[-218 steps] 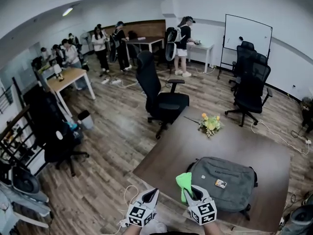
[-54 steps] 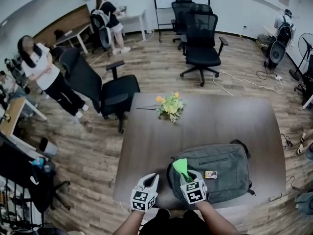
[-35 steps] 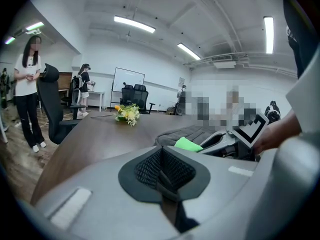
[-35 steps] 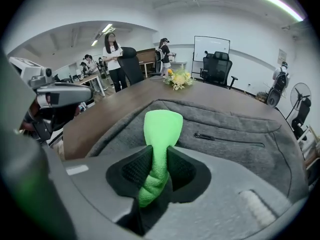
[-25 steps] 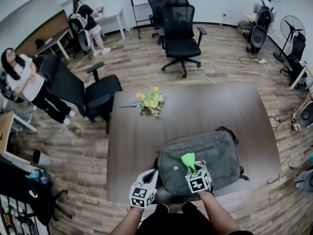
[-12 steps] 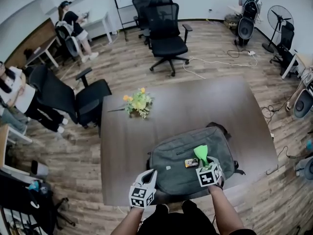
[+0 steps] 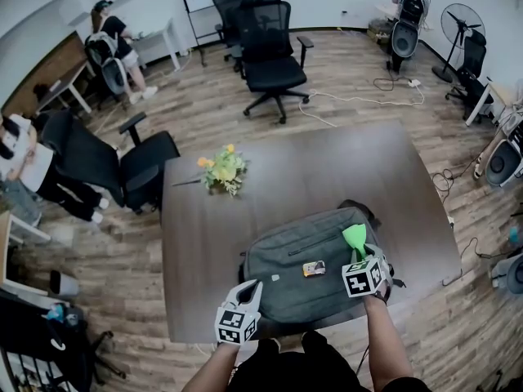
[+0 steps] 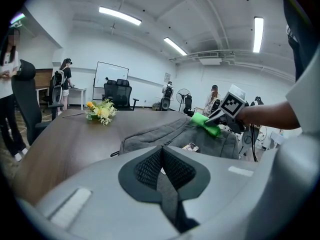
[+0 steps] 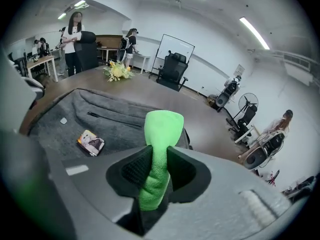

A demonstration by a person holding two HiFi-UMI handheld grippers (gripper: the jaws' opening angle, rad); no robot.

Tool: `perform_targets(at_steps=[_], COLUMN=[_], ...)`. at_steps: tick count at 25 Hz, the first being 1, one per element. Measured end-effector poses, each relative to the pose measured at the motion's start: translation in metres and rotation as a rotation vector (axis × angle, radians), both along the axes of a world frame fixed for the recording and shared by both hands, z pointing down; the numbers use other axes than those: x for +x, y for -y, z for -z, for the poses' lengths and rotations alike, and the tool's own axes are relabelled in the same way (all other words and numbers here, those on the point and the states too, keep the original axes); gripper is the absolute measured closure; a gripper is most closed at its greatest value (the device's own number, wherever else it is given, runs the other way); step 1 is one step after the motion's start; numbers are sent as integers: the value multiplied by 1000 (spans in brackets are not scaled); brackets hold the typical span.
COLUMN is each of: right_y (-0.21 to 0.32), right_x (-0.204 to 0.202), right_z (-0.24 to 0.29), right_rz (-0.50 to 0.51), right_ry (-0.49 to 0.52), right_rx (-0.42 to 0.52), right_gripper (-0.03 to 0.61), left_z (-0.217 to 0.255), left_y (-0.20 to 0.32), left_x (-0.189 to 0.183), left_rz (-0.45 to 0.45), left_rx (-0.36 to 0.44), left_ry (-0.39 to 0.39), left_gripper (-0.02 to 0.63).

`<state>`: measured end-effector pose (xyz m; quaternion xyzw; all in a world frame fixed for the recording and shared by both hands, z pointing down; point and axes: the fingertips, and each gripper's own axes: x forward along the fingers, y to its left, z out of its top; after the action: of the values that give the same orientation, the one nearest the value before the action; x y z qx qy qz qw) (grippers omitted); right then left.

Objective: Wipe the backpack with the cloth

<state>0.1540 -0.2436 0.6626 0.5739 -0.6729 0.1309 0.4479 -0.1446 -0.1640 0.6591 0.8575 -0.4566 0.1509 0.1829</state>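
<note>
Lying on the far left part of the dark table [image 7: 327,170], a bunch of yellow flowers [image 7: 221,170] is being seen well apart from everything else. Nearer, at the table's near edge, the left gripper [image 7: 253,291] is being held by the near left corner of the grey backpack [image 7: 282,256]. Its jaws are being pressed together with nothing between them. Whether it is touching the bag cannot be told.

The backpack is being shown lying flat on the near half of the table, zippered face up, with a small printed card [image 7: 313,268] resting near the middle of it.

Right of the card, over the backpack's right end, the right gripper [image 7: 357,256] is being held in a hand. A green cloth [image 7: 355,237] is being clamped between its jaws, with the free end sticking out beyond the tips toward the far side. Whether the cloth is being pressed onto the fabric cannot be told.
</note>
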Motion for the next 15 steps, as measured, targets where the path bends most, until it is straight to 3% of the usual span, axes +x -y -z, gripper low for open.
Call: perform_targets(at_steps=[15], right_y=[7], right_x=[22], right_z=[7], right_rz=[-3], right_ry=[-53], right_rx=[12], right_gripper=[488], left_z=[5], left_y=[-2], left_x=[-4], left_rz=[-1], left_rx=[6], left_ry=[8], left_gripper=[595])
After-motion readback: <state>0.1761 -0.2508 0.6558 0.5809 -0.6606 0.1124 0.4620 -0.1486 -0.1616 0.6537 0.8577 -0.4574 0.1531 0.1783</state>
